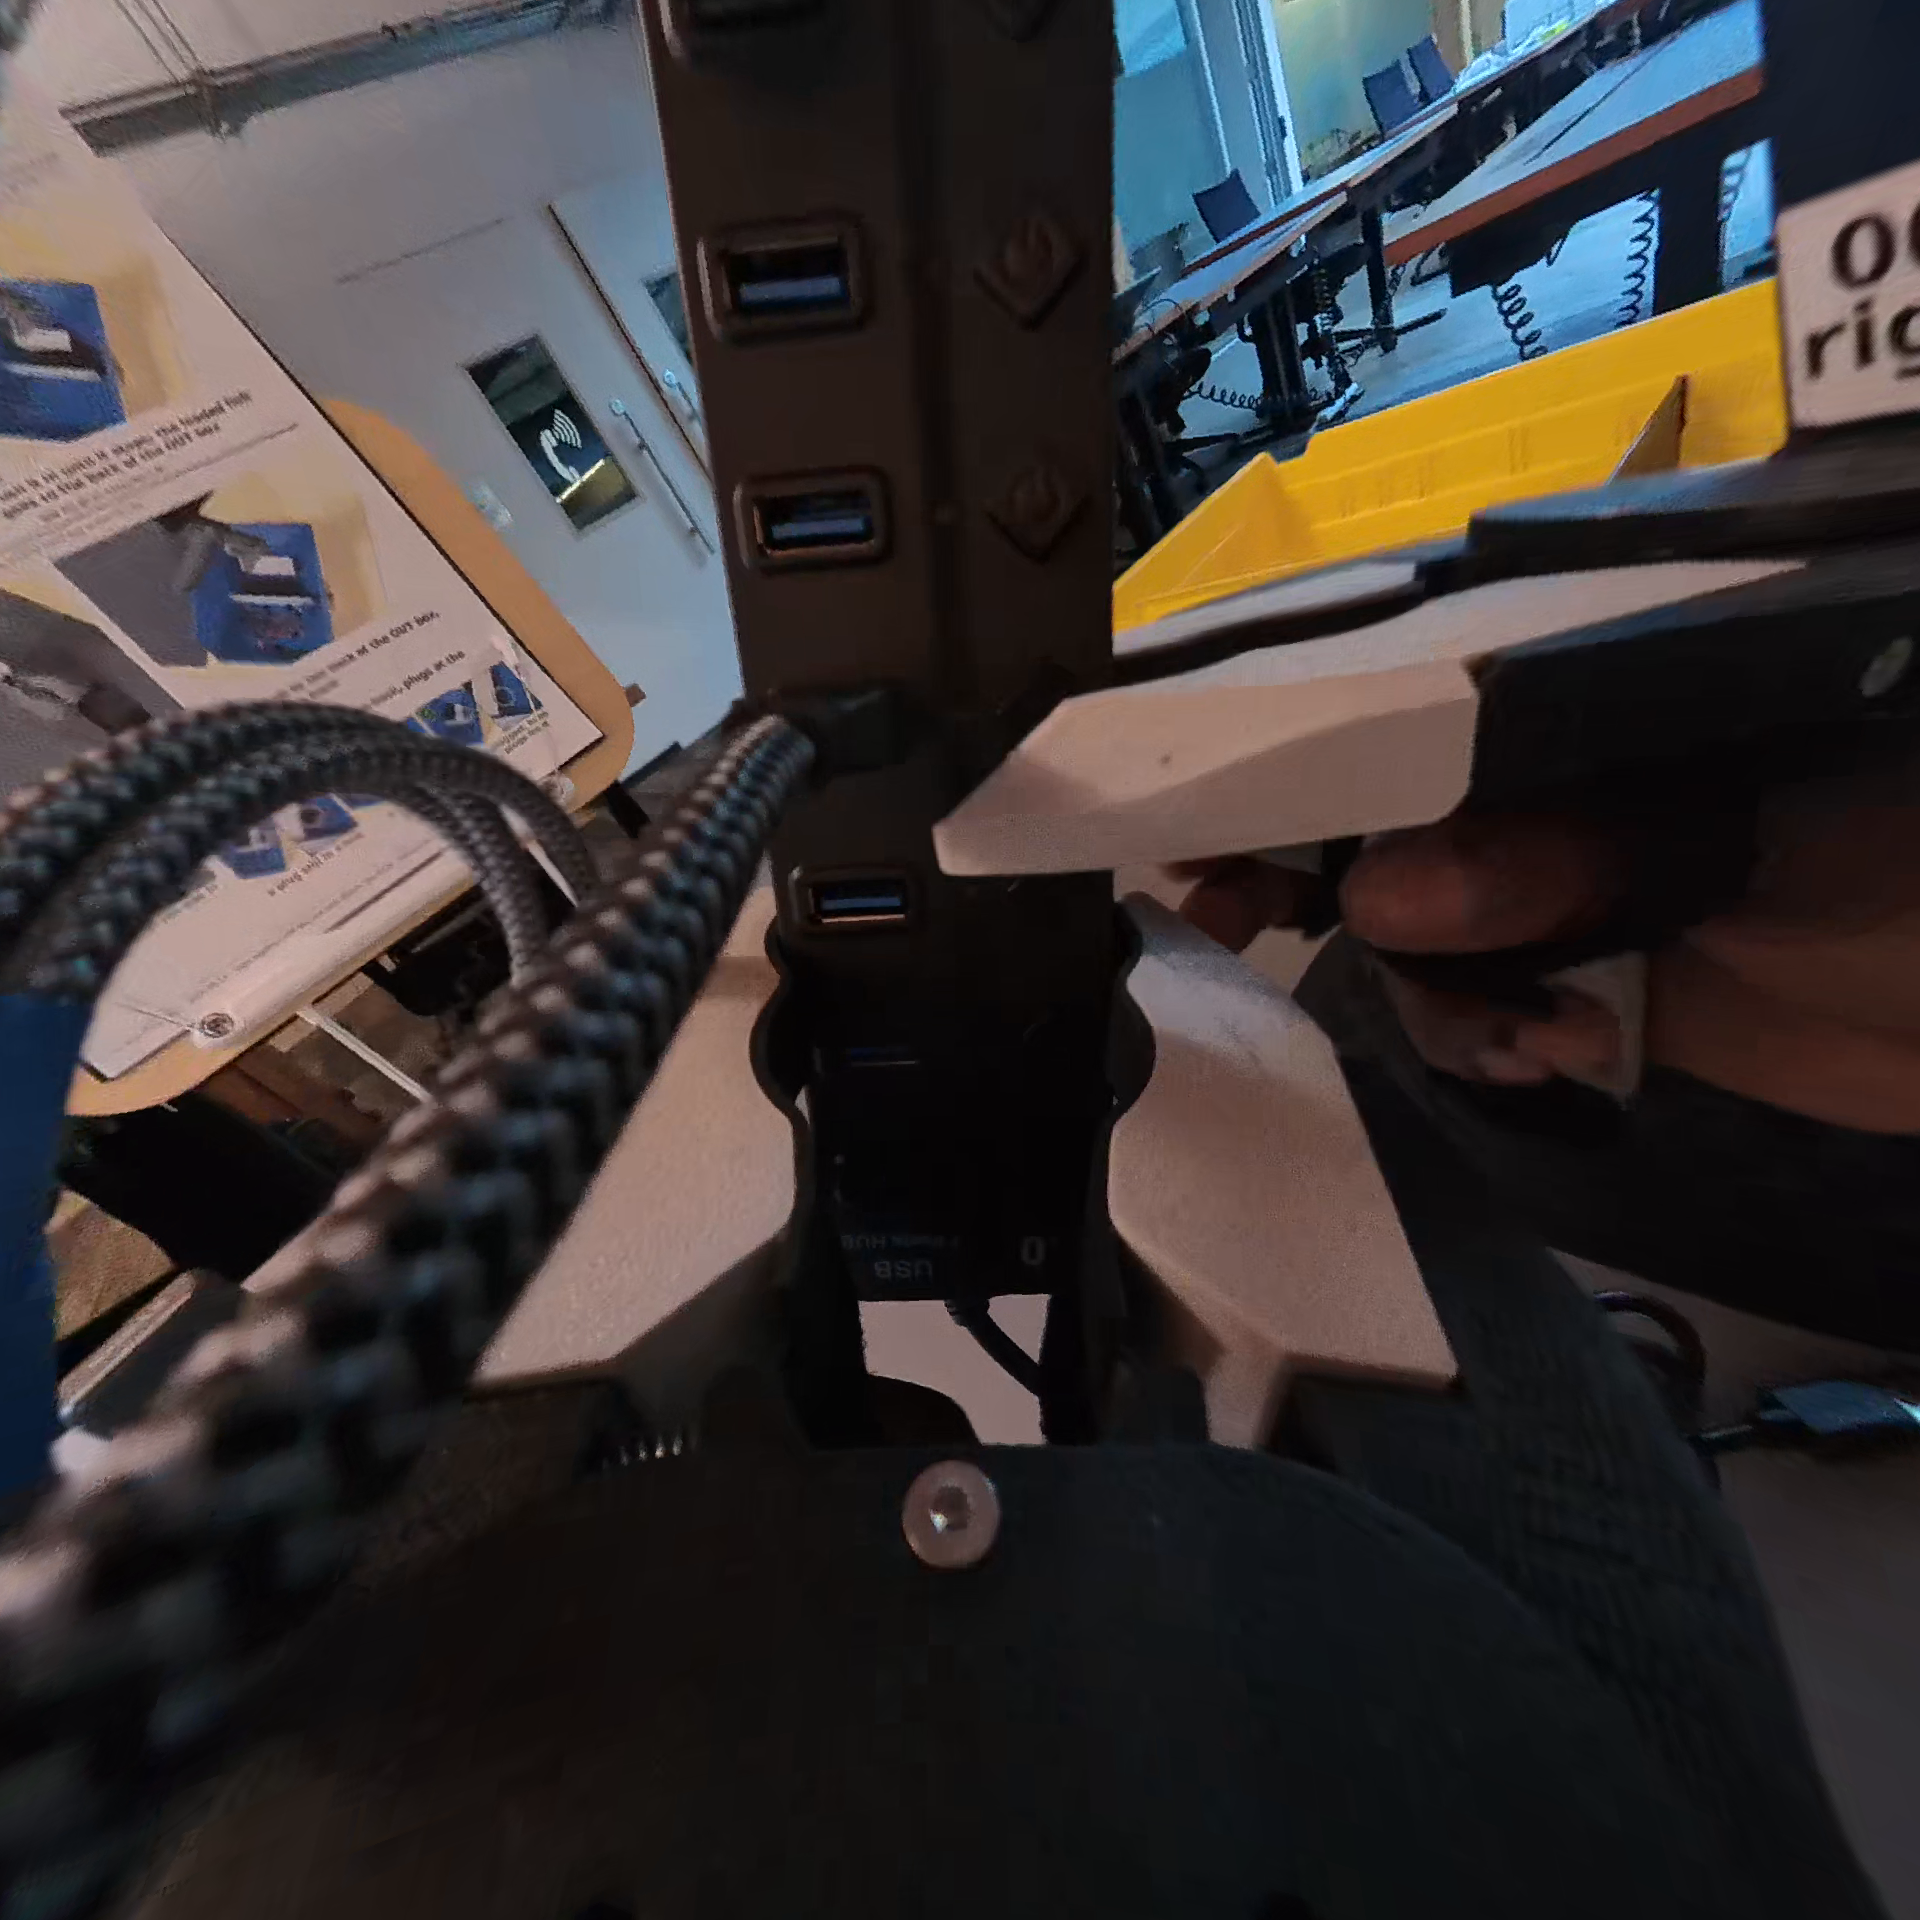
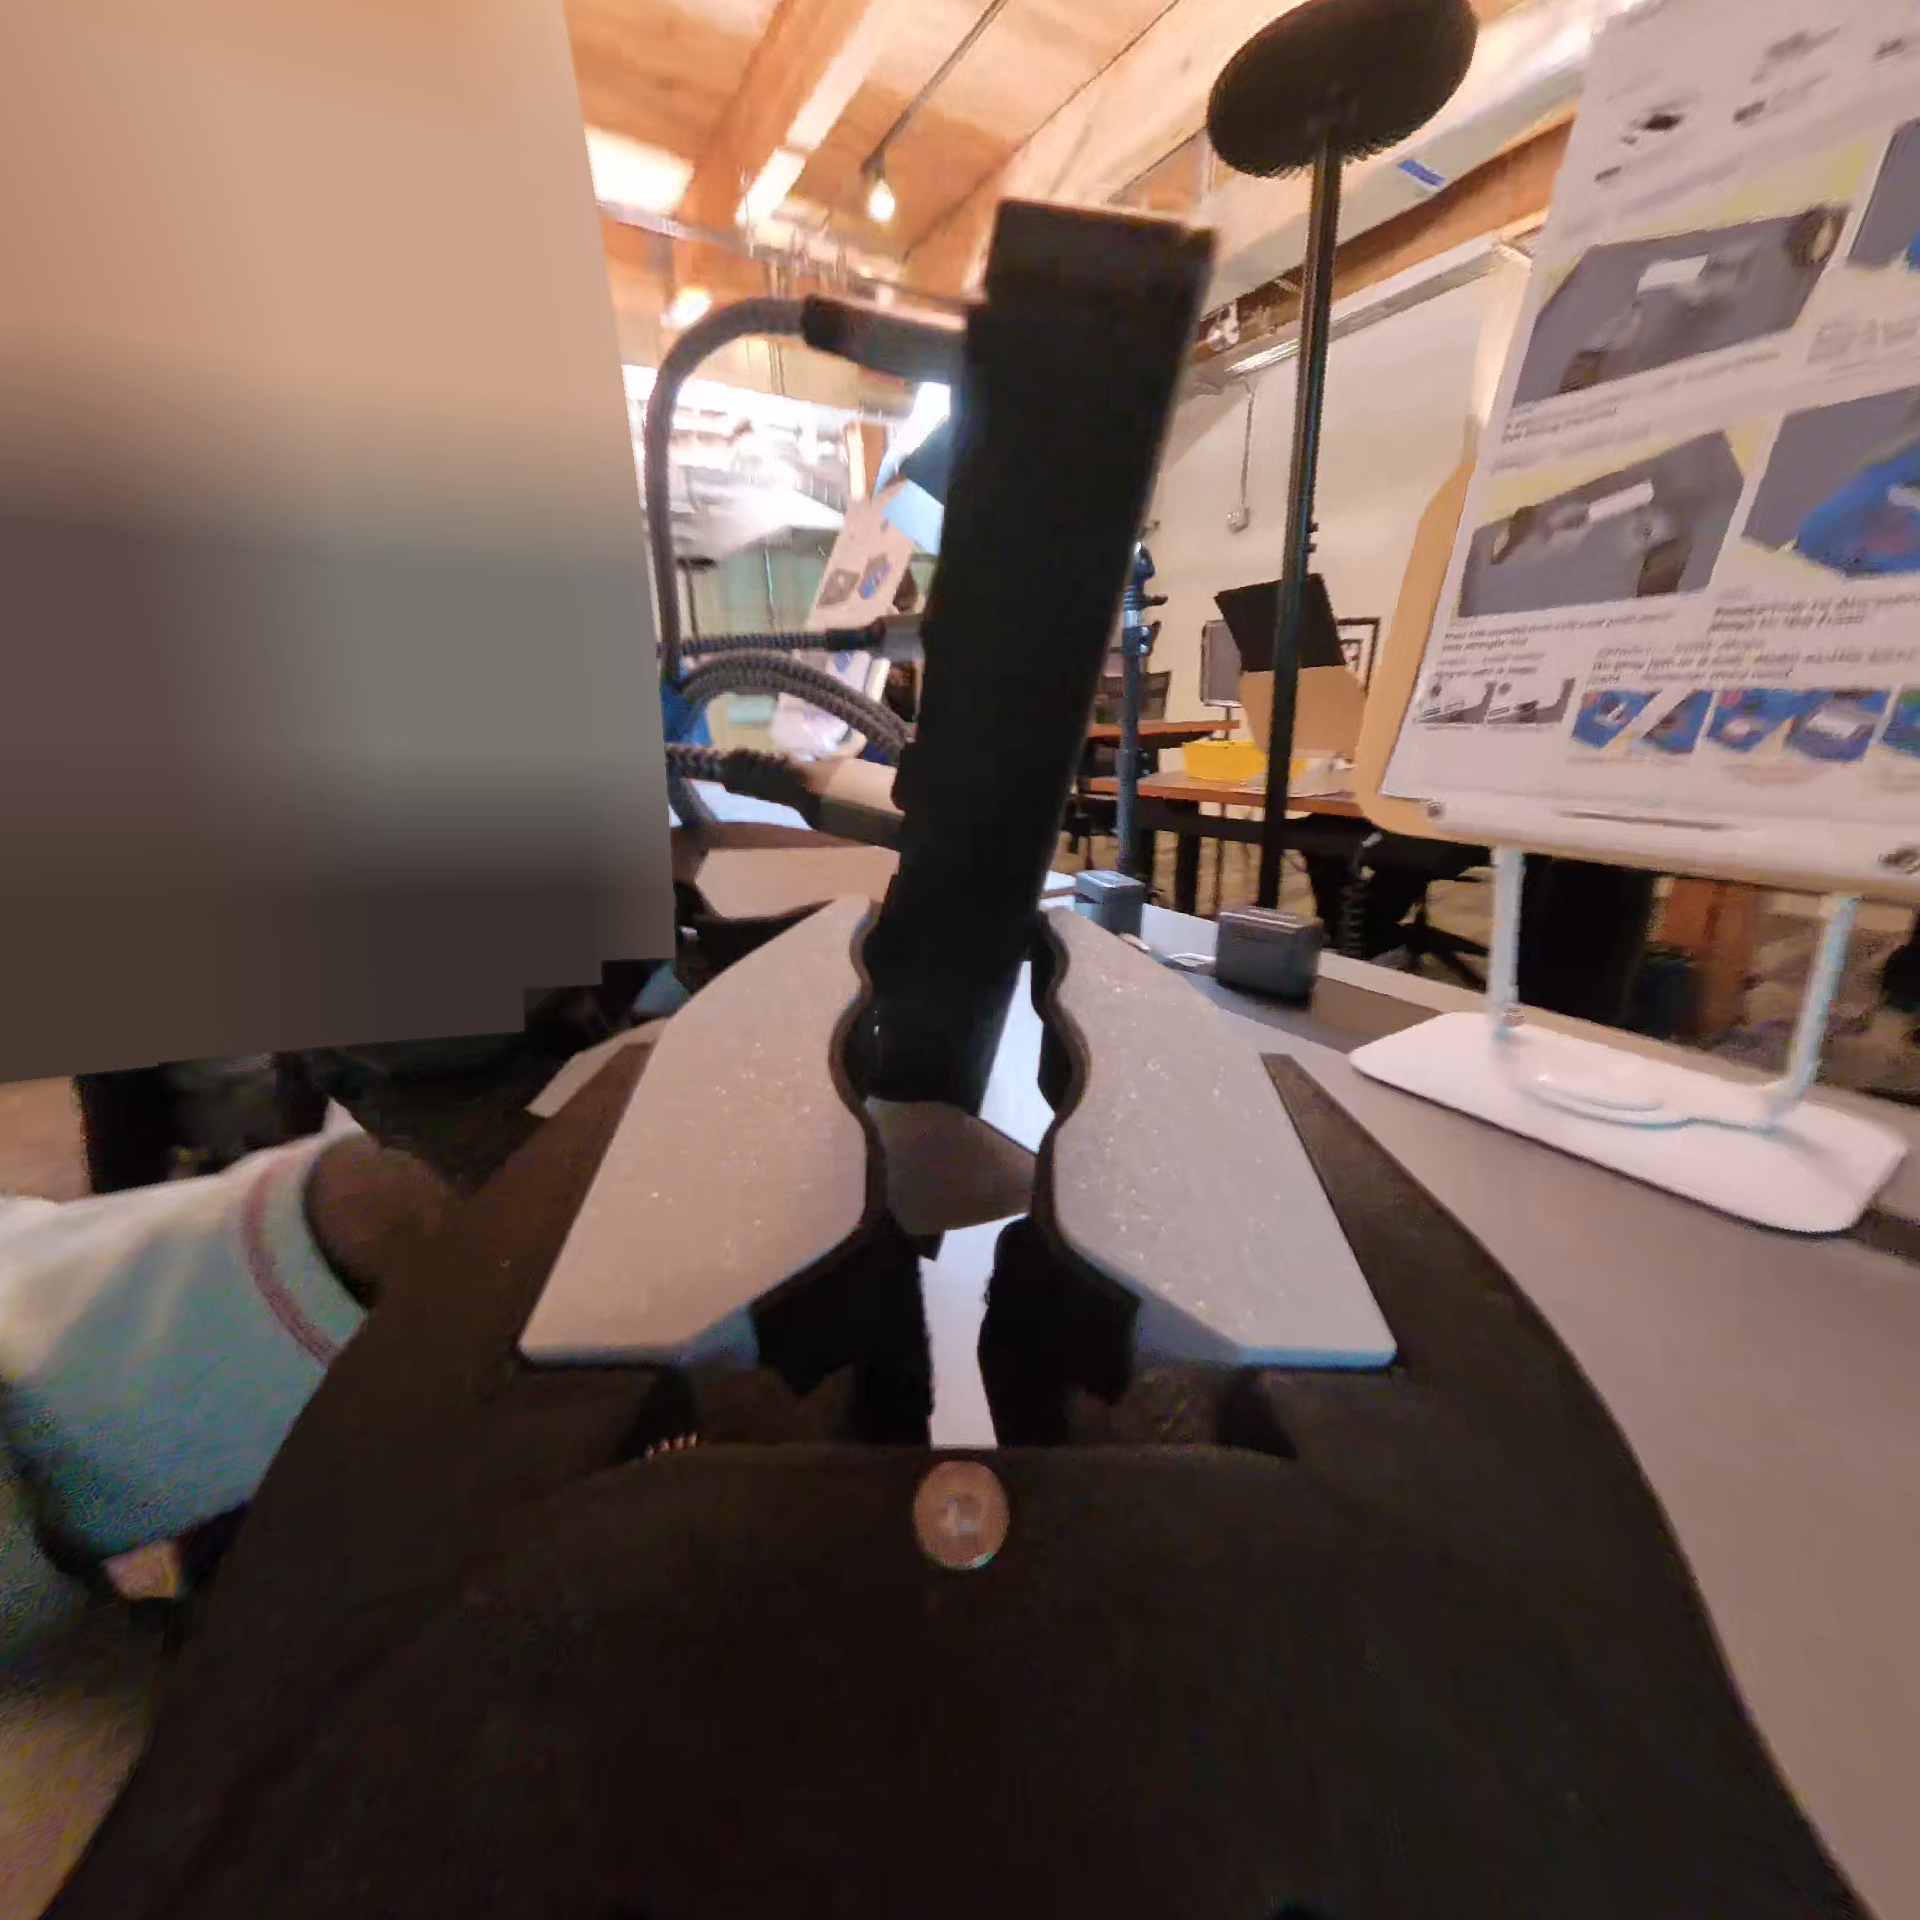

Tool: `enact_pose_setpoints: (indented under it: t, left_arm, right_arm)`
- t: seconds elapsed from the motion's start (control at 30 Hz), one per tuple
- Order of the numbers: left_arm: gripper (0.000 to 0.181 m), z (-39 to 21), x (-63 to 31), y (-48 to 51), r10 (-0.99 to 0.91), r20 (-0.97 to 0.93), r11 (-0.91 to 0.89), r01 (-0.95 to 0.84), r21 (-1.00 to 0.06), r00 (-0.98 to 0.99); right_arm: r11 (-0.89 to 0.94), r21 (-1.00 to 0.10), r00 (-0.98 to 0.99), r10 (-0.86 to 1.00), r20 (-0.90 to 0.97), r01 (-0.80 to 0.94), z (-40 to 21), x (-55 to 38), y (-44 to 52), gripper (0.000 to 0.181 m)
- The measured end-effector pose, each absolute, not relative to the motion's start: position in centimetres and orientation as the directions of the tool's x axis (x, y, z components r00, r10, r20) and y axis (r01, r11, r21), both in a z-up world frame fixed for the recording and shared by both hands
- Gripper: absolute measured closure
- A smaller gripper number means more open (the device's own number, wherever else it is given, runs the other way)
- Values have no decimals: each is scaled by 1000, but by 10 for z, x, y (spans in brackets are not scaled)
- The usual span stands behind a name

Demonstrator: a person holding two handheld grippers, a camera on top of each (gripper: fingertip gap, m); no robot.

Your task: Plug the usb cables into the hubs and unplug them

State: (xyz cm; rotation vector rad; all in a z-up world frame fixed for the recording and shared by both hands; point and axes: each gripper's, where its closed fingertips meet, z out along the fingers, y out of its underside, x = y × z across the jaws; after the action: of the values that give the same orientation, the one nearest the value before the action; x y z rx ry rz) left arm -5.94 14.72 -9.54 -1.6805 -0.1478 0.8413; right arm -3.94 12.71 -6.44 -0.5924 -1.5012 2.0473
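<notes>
In the left wrist view, the left gripper [image 1: 951, 997] is clamped on the lower end of a long black USB hub [image 1: 904, 499], which stands upright between its grey fingers [image 1: 665, 1174]. A braided cable [image 1: 582, 987] is plugged into one port partway up the hub; the ports above and just below it are free. The right gripper [image 1: 1226, 769] reaches in from the right, one finger touching the hub's side. Behind it sits a yellow bin [image 1: 1382, 499]; its contents cannot be made out.

In the right wrist view, the right gripper [image 2: 951, 997] is closed narrowly on the hub [image 2: 1039, 582], seen edge-on and tilted. Braided cables [image 2: 707, 405] enter its left side. An instruction sheet on a white stand [image 2: 1683, 1122] rests on the grey worktop [image 2: 1610, 1455] to the right. A small yellow box [image 2: 1231, 758] sits on a far table.
</notes>
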Motion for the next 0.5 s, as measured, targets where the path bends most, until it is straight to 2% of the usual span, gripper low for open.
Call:
enact_pose_setpoints:
  t: [0.03,0.1,0.17,0.3,0.43,0.5]
  left_arm:
    - [123,-94,-57,148,507,-455,-302,-343,-889,732]
    - [123,-93,-49,150,458,-453,-294,-351,-889,764]
    - [114,-98,-32,154,359,-417,-275,-332,-902,835]
    - [113,-118,-2,150,203,-354,-237,-305,-922,913]
    - [117,-135,2,129,181,-277,-196,-241,-950,944]
    - [121,-135,-1,114,202,-208,-118,-187,-975,957]
  right_arm:
    - [-203,-962,-753,658,5,-183,-63,-38,128,156]
    - [-158,-955,-718,692,75,-251,-52,-35,134,158]
    - [-144,-929,-667,734,131,-341,-29,-32,153,160]
    - [-97,-877,-538,819,198,-470,29,-31,205,158]
    - [-15,-809,-359,901,244,-587,86,-25,267,158]
    - [55,-766,-233,937,262,-641,110,-22,303,159]
